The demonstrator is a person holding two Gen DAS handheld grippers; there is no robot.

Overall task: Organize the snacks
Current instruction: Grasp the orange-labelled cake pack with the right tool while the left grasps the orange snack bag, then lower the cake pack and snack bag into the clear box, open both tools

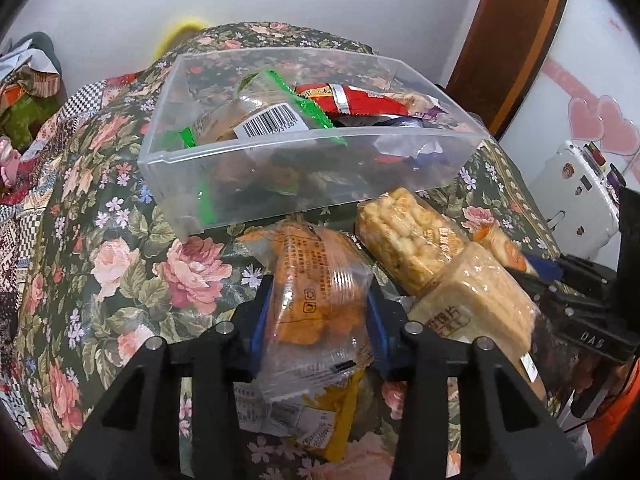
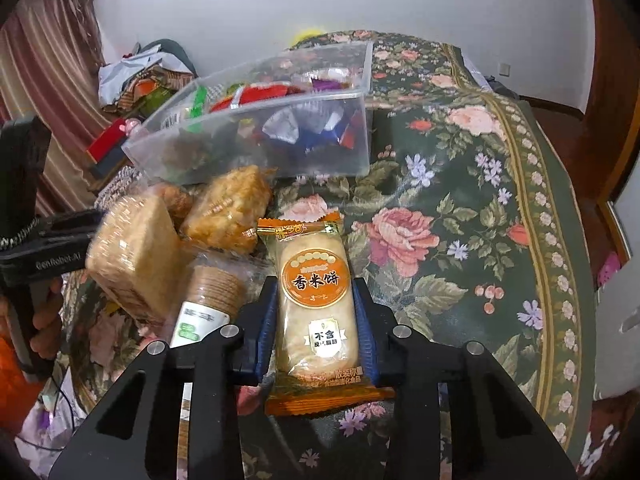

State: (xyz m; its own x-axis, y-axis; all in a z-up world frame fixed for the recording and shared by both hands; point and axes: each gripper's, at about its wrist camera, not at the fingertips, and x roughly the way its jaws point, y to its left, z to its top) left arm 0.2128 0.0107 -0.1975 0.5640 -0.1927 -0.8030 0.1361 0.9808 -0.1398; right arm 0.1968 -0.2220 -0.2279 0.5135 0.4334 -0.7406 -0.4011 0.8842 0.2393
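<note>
A clear plastic bin point(image 1: 224, 168) holding several wrapped snacks stands on the floral tablecloth; it also shows in the right wrist view point(image 2: 360, 128). My left gripper point(image 1: 318, 304) is shut on a clear packet of orange crackers point(image 1: 316, 280), held just in front of the bin. My right gripper point(image 2: 316, 308) is shut on an orange rice-cake packet point(image 2: 316, 304), right of the loose snack pile. A puffed-rice bar point(image 1: 408, 236) and a pale wafer pack point(image 1: 476, 296) lie beside the bin; they also show in the right wrist view point(image 2: 228, 212) point(image 2: 136, 256).
A round-cracker pack with a white label point(image 2: 208, 300) and a yellow packet point(image 1: 332, 424) lie under the grippers. The floral tablecloth point(image 2: 460, 220) spreads to the right. Clutter point(image 2: 132, 80) sits beyond the table's left edge. A white suitcase point(image 1: 576, 196) stands at right.
</note>
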